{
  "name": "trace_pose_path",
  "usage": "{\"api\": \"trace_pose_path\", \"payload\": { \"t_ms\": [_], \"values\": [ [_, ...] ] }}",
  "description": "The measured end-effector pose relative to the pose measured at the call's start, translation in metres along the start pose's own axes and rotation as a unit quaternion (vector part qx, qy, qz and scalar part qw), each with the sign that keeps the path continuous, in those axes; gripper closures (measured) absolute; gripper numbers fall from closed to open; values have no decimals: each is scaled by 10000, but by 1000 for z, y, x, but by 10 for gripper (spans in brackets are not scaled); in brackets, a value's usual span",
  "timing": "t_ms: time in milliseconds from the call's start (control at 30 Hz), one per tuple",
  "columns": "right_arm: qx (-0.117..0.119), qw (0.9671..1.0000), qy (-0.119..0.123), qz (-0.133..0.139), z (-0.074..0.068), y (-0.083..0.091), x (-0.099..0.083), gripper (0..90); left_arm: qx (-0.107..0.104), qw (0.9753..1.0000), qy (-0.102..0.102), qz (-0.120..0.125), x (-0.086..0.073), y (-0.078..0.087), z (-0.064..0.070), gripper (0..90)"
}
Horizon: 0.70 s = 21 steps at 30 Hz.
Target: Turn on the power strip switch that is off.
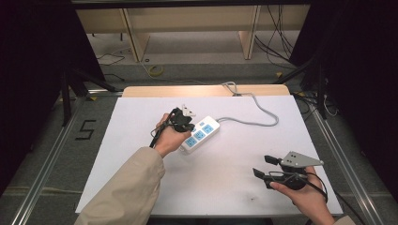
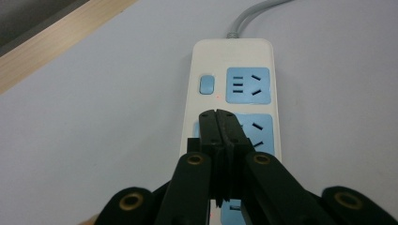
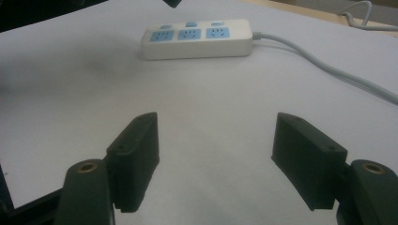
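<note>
Power strip (image 1: pixel 201 135) on table sheet (image 1: pixel 141 140), near centre, lying diagonally; its cable (image 1: pixel 256 112) leaves far end, runs right, then curves back over table's far edge. Left gripper (image 1: pixel 184 126) over strip's near-left part, jaws pressed together above middle socket (image 2: pixel 256 129) (left gripper view); switch (image 2: pixel 206 85) and far socket (image 2: pixel 248 85) beyond tips. Right gripper (image 1: pixel 263 166) at near-right of sheet, well apart from strip, jaws spread, pointing left. Wooden board edge (image 1: pixel 206 90) behind sheet.
</note>
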State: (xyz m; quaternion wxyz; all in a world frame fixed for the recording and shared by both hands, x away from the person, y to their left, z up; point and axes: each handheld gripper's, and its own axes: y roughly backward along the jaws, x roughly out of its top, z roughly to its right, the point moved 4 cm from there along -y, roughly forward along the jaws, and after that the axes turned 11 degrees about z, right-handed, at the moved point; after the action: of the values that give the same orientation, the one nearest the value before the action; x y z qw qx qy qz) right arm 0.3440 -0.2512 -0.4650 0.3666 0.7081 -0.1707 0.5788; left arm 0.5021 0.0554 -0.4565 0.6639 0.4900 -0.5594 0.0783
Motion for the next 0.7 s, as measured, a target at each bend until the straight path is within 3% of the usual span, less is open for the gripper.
{"api": "trace_pose_path", "payload": {
  "t_ms": [700],
  "values": [
    [16, 10000, 13, -7, 0, 0, 0, 322, 9, 9999, 35, -121, 6, -11, -3, 899]
  ]
}}
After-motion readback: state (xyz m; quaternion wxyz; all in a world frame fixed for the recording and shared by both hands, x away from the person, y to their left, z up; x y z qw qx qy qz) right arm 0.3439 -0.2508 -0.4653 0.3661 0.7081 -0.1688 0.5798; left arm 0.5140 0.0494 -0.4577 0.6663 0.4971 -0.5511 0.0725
